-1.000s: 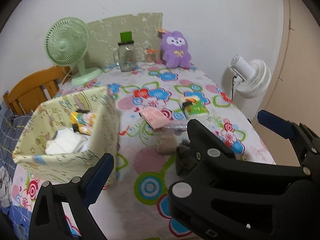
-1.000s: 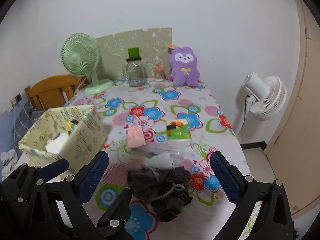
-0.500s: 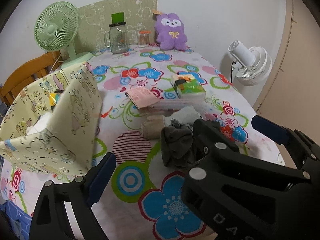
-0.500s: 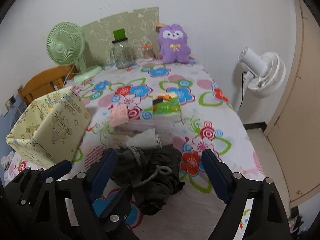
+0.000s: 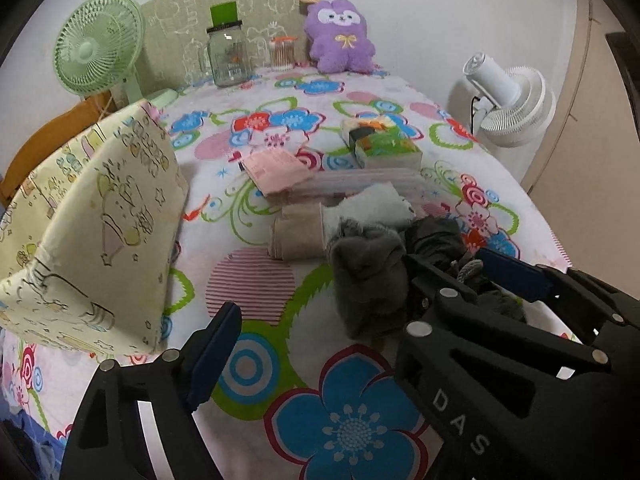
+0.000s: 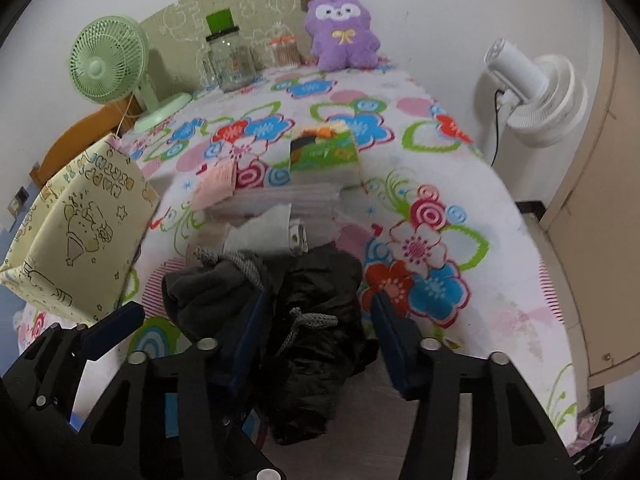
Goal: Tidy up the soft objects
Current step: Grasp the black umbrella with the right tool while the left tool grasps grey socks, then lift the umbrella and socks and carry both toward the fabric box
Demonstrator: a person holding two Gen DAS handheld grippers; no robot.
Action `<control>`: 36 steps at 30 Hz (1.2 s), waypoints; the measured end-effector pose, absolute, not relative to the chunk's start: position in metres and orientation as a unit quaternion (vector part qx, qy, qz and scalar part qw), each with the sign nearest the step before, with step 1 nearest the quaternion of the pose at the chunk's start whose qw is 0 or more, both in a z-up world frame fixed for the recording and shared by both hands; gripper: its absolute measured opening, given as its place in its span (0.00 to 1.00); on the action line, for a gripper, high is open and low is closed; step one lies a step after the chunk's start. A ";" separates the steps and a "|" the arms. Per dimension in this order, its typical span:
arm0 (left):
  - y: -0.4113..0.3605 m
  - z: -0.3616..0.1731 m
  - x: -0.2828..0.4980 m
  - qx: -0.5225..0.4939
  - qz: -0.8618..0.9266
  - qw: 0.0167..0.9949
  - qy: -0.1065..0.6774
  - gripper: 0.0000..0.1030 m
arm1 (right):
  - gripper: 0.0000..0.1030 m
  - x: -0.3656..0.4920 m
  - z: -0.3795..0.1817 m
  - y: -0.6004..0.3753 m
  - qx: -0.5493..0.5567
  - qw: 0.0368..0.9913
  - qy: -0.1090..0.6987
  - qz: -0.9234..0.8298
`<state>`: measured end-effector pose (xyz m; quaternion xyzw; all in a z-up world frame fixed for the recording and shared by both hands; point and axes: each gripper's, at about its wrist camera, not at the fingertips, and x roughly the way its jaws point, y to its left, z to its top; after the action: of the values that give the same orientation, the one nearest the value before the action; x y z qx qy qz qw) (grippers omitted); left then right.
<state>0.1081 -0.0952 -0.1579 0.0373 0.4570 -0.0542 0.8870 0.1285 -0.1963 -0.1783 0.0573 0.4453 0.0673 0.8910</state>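
Both tools have come down toward the heap of dark clothes at the near end of the table since a second ago, and the view now tips more steeply onto the flowered tablecloth (image 5: pixel 280 128). Jaws on the right tool (image 6: pixel 320 320) have just been closing and now stand fairly narrow, straddling the black bundle (image 6: pixel 316 344) with its grey drawstring; whether the blue pads already press on the cloth I cannot tell from this view. Jaws on the left tool (image 5: pixel 368 304) have just been closing a little but remain wide, with the grey bundle (image 5: pixel 368 276) lying between them and not touched by the near-left pad.

Just behind the dark clothes lie a beige rolled cloth (image 5: pixel 298 236) and a white cloth (image 5: pixel 372 208), both touching the heap. Further back sit a pink packet (image 5: pixel 276 170) and a green tissue pack (image 5: pixel 384 146), side by side. On the left edge of the table stands the pale yellow fabric bin (image 5: pixel 100 216), well apart from the heap.

At the far end, against the wall, are a green desk fan (image 5: pixel 98 44), a glass jar (image 5: pixel 228 58) and a purple plush toy (image 5: pixel 340 38). Beyond the right edge of the table stands a white fan (image 5: pixel 508 100)
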 end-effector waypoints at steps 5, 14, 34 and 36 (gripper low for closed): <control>-0.098 -0.156 0.108 0.040 -0.056 0.888 0.454 0.82 | 0.42 0.129 -0.178 -0.199 0.058 0.892 0.444 0.068; -0.107 -0.151 0.112 0.038 -0.068 0.898 0.433 0.81 | 0.42 0.127 -0.168 -0.213 0.059 0.901 0.427 0.048; -0.115 -0.157 0.132 0.027 -0.052 0.887 0.458 0.39 | 0.42 0.139 -0.164 -0.225 0.069 0.902 0.424 0.042; -0.115 -0.154 0.131 0.026 -0.052 0.889 0.455 0.39 | 0.42 0.138 -0.162 -0.224 0.068 0.903 0.421 0.041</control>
<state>0.1309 -0.1148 -0.1544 0.0256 0.4551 -0.0522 0.8886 0.1381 -0.2245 -0.1621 0.0680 0.4213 0.0414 0.9034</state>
